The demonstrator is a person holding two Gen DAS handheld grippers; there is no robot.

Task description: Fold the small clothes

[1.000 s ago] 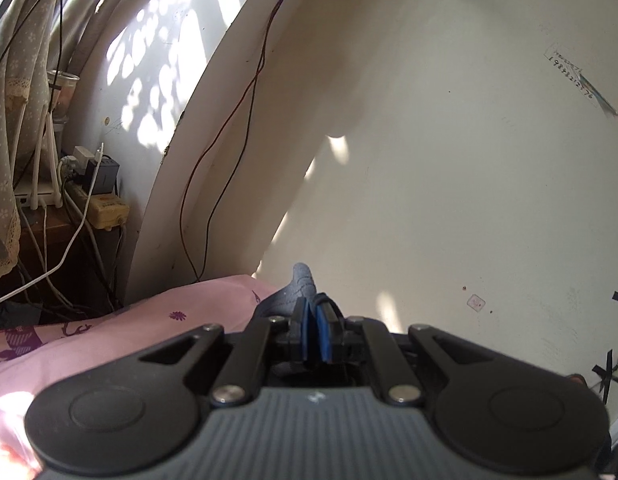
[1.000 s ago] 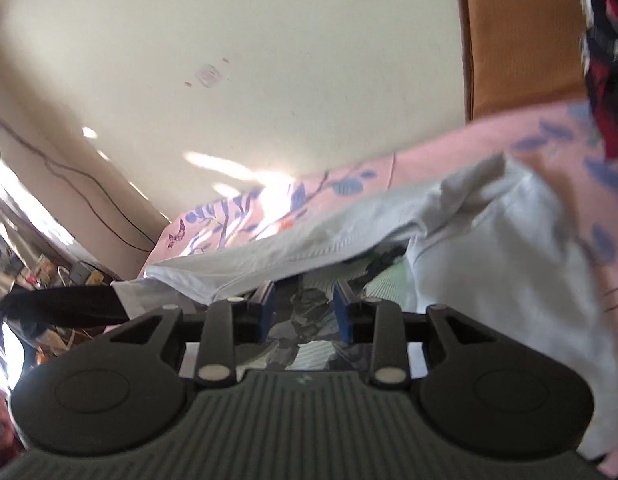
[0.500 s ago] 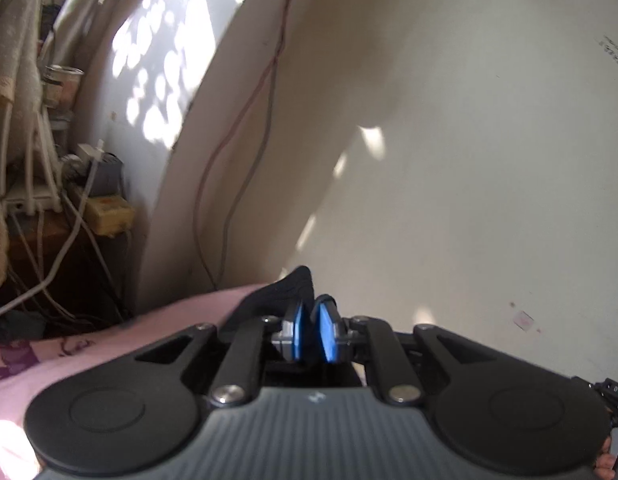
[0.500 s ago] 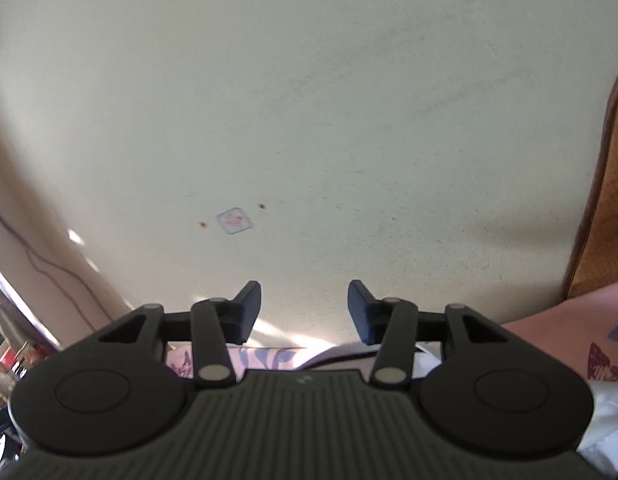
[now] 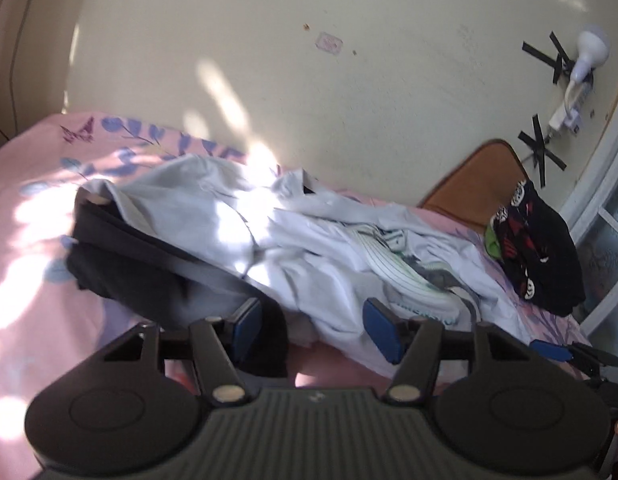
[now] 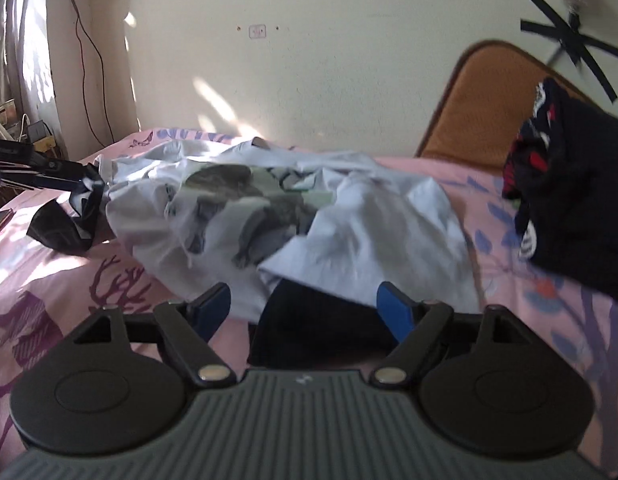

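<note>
Left tool (image 5: 313, 328): jaws spread and opening. A dark garment (image 5: 149, 264) lies just ahead and to its left; the cloth's near corner hangs against the left blue pad (image 5: 245, 330), but the pads do not pinch it.

Right tool (image 6: 305, 308): jaws spread wide and opening. A dark cloth edge (image 6: 313, 328) lies between them, unpressed.

Task item: a crumpled white printed T-shirt (image 6: 269, 216) lies on the pink floral bed sheet (image 6: 69, 280), directly ahead of both tools. Its long axis runs across the right tool's line of sight, from far left to near right. In the left wrist view the shirt (image 5: 317, 240) lies ahead and to the right, partly overlying the dark garment.

A black patterned garment (image 6: 569, 200) lies apart, ahead-right of the right tool, near a brown cushion (image 6: 481, 100).

Judgement: the right tool looks nearer the shirt's near hem, the left nearer its far-left end; flattening comes before any fold.
</note>
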